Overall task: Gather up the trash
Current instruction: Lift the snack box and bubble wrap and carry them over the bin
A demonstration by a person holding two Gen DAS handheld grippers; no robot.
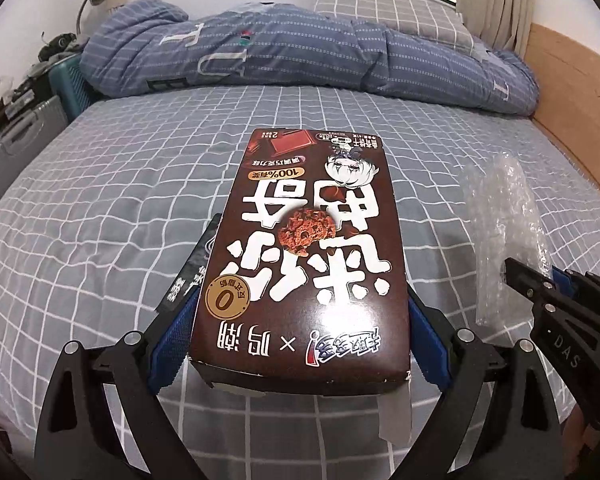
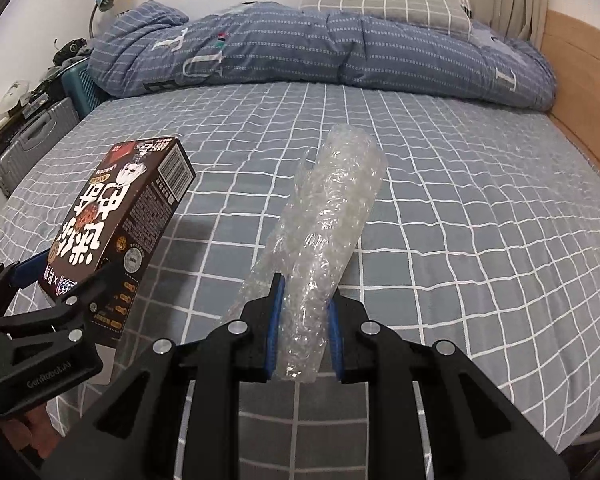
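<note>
Both tongs are busy, and I go through the views one by one.

From the left wrist view I see my left gripper clenched on the brown cookie box. Its blue pads press on the two long sides of the box near its closer end. The box is lifted above the bed, which has a grey sheet with white squares, and its printed top face looks at the camera. At the right edge, the right gripper comes into the picture with a roll of bubble wrap standing out from it. A folded blue quilt lies across the far part of the bed.

From the right wrist view I see my right gripper closed tightly on the roll of bubble wrap. The blue pads squeeze its near end, and the rest of the roll points away over the sheet, not touching it as far as I can judge. At the left, the left gripper holds the cookie box, tilted, with the barcode end up. The two pieces of trash are near each other but apart. A grey suitcase stands beside the bed on the left.
</note>
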